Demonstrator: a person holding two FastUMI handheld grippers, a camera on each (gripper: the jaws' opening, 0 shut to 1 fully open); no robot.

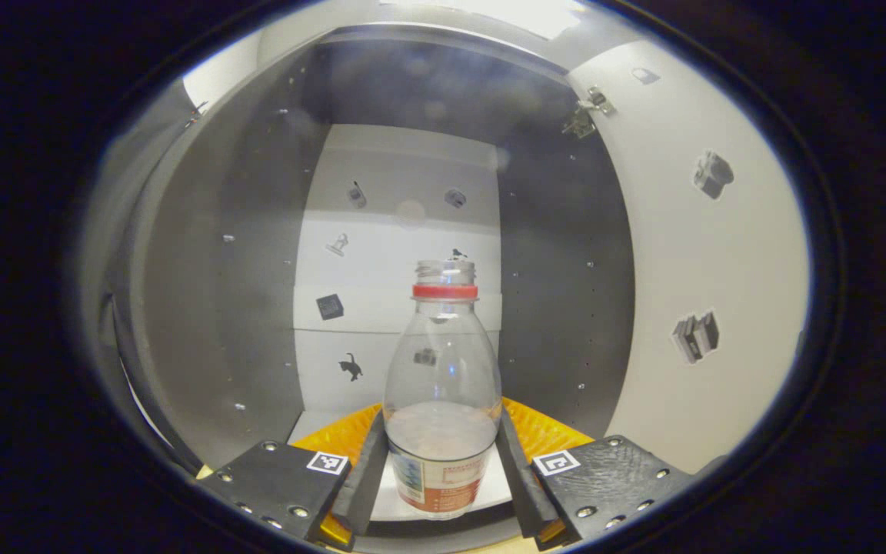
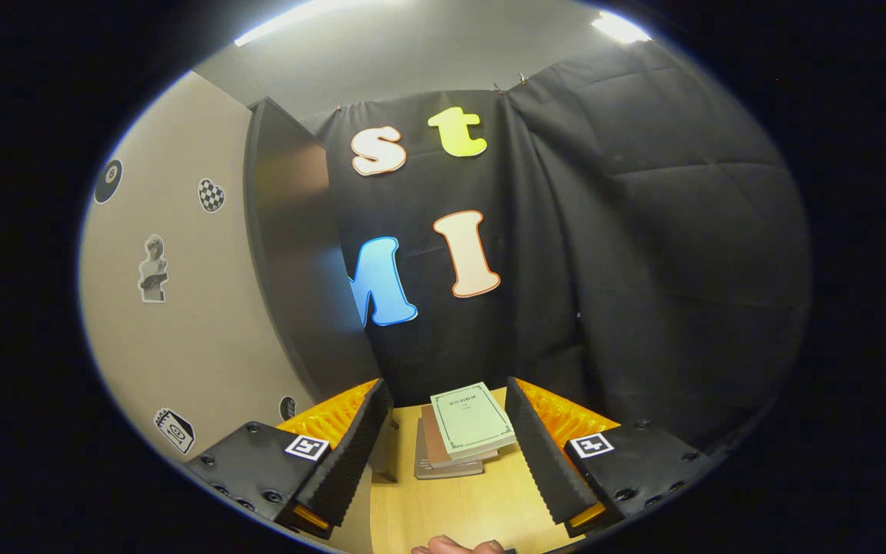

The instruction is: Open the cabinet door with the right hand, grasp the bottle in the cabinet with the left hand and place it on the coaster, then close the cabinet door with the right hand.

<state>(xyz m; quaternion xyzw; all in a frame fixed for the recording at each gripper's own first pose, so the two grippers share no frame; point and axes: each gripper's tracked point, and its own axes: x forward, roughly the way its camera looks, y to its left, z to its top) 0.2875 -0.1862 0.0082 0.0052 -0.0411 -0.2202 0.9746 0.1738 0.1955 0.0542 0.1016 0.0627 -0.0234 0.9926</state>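
Cabinet point(image 1: 258, 254) interior, door point(image 1: 689, 254) swung open – bottle point(image 1: 441, 400) upright dead centre between left gripper point(image 1: 441, 481) fingers, which flank its base; contact looks near, can't tell if squeezing. Close squarely low on body, lift straight out. Right gripper point(image 2: 447, 454) spread, empty – books point(image 2: 466, 431) beyond it.

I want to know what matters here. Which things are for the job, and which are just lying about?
For the job:
- bottle, standing in the cabinet
- left gripper, one finger on each side of the bottle
- cabinet door, swung open
- right gripper, open over the table

Just lying about:
- stack of books on the table
- stickers on the door
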